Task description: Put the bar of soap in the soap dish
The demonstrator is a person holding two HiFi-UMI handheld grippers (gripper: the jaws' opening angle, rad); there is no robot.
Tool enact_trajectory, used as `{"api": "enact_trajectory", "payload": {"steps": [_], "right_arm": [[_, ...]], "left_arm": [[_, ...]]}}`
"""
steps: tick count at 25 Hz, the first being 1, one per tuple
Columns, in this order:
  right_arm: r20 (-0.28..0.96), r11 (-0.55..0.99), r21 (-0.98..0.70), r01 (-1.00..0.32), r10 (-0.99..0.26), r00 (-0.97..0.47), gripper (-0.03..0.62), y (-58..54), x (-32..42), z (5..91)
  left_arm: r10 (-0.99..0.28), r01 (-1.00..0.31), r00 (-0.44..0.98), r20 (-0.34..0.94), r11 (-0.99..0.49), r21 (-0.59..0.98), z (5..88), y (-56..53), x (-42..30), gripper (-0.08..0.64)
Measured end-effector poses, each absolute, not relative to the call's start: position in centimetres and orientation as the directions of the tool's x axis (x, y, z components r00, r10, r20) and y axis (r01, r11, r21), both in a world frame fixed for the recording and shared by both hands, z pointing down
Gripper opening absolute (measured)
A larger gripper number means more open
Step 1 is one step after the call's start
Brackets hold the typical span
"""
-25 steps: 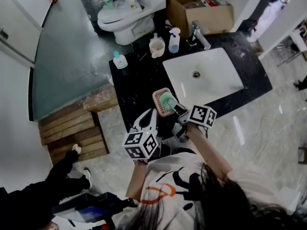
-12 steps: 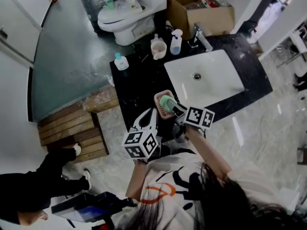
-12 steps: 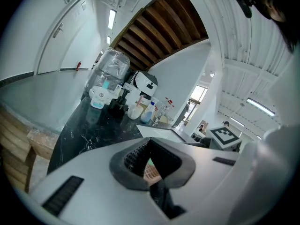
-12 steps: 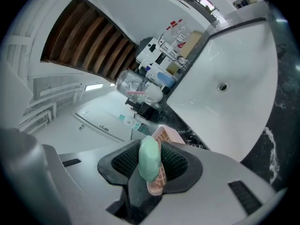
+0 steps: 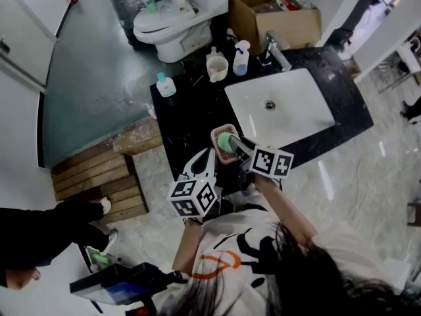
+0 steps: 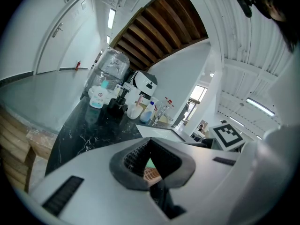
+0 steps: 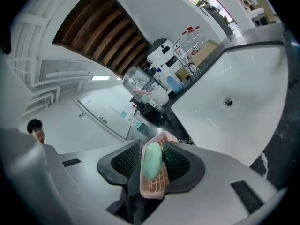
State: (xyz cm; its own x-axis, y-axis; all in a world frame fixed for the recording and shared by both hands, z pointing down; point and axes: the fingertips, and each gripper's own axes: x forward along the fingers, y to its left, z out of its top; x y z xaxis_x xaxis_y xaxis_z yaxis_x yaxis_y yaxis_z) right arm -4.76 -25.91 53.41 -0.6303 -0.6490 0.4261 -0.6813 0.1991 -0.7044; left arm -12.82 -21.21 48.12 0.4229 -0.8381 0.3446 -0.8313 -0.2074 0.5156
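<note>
One black marble table (image 5: 187, 114) carries a white rectangular sink basin (image 5: 289, 114) on its right side. Left gripper (image 5: 208, 155): held at the table's near edge, fingers together at the tips, nothing between them. Right gripper (image 5: 231, 143): reaches in beside the sink, fingers closed on a load. Pink slotted plastic soap dish (image 7: 158, 182): on the table, just left of the sink. Green oval bar of soap (image 7: 152, 159): clamped by its sides in the right fingers, directly over the dish; contact with the dish cannot be confirmed.

White tee (image 5: 220, 232), orange/blk print
</note>
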Motion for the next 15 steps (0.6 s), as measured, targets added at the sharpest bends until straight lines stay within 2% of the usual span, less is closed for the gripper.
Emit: {"api": "enact_trajectory", "payload": {"steps": [5,15], "right_arm": [[0.44,0.245,-0.636,-0.731,-0.663,-0.605,0.14,-26.0,-4.0,53.1],[0.374,0.258,-0.676,-0.69,-0.687,-0.623,0.14,-26.1,-3.6,50.9]], "left_arm": [[-0.84,-0.832,0.419,0.344,-0.204,0.515,48.3,-21.3,-12.8,0.002],[-0.837,-0.833,0.423,0.347,-0.209,0.512,48.2,-21.3,-12.4,0.002]]}}
